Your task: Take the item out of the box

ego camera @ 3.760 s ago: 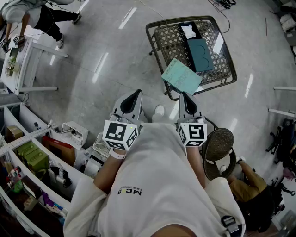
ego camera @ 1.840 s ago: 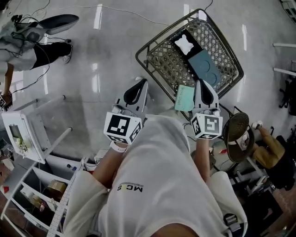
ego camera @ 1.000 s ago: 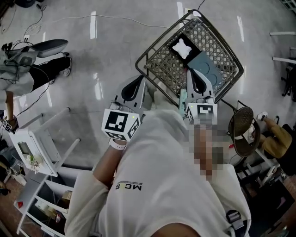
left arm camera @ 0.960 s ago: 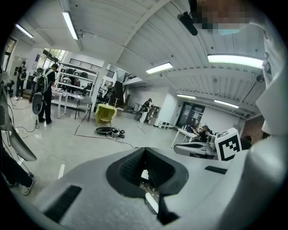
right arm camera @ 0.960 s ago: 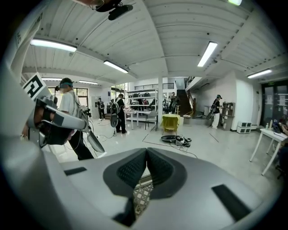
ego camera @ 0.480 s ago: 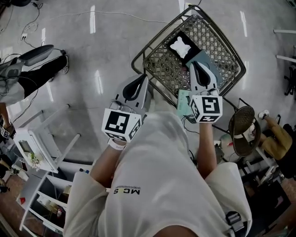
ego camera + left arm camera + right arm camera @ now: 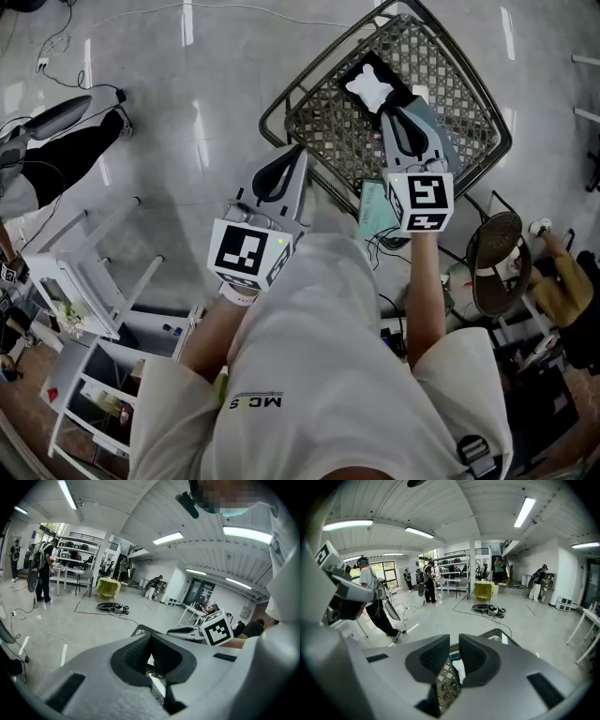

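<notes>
Grippers over the wire basket, white item not yet out of its box.

My right gripper [image 7: 397, 112] hangs over the wire basket [image 7: 328, 131]. Its jaws have just been opening and now stand a little apart with nothing between them; through the gap I see only lattice and a bit of white. The white item [image 7: 367, 89] lies in the black box [image 7: 396, 82], just ahead of that gripper's tips and untouched. A teal box part [image 7: 442, 127] lies beside the black box, partly under my right gripper. My left gripper [image 7: 293, 155] is at the basket's near left edge, its jaw tips together and empty. A pale green flat piece [image 7: 375, 211] sits at the basket's near rim, just beside my right gripper's marker cube; I cannot tell whether it rests on the rim.
</notes>
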`<state>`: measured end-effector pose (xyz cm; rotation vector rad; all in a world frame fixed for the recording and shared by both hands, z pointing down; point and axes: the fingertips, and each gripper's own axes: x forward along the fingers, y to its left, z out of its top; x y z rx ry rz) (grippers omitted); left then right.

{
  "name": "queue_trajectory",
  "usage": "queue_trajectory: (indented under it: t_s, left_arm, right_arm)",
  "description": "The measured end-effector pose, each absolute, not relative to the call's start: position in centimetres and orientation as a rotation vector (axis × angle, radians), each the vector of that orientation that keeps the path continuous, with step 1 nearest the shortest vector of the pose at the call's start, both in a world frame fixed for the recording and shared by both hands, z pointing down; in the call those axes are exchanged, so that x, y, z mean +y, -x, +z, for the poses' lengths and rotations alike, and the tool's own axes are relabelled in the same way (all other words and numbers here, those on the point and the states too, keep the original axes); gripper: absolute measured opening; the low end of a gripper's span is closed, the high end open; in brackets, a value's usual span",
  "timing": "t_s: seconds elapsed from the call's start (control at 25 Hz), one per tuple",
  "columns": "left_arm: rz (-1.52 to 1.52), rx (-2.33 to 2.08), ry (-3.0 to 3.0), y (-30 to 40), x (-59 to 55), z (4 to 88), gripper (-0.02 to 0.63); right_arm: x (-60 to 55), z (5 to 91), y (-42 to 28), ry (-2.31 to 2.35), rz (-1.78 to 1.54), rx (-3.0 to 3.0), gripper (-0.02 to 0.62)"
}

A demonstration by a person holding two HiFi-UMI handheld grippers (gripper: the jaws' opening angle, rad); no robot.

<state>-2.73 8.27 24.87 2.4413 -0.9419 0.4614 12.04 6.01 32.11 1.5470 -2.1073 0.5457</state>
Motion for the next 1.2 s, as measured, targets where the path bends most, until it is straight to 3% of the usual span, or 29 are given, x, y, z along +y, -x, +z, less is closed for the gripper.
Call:
queue_trajectory:
  t_s: [0.2, 0.76, 1.2]
  left_arm:
    - [0.482, -0.933, -2.418, 2.0, 7.4, 26.8, 0.025]
    - [0.496, -0.963, -2.308, 2.0, 5.0, 31.9, 0.025]
    - [0.509, -0.961, -2.285, 2.3, 4.7, 33.9, 0.025]
  right_arm:
    - [4.4, 35.1, -11.8, -1.472, 0.562, -2.089, 0.092]
    - [0.7, 42.9, -10.5, -1.289, 0.609, -2.007, 0.101]
    - [-0.4, 47.4, -9.2, -0.85, 0.454, -1.973, 0.112]
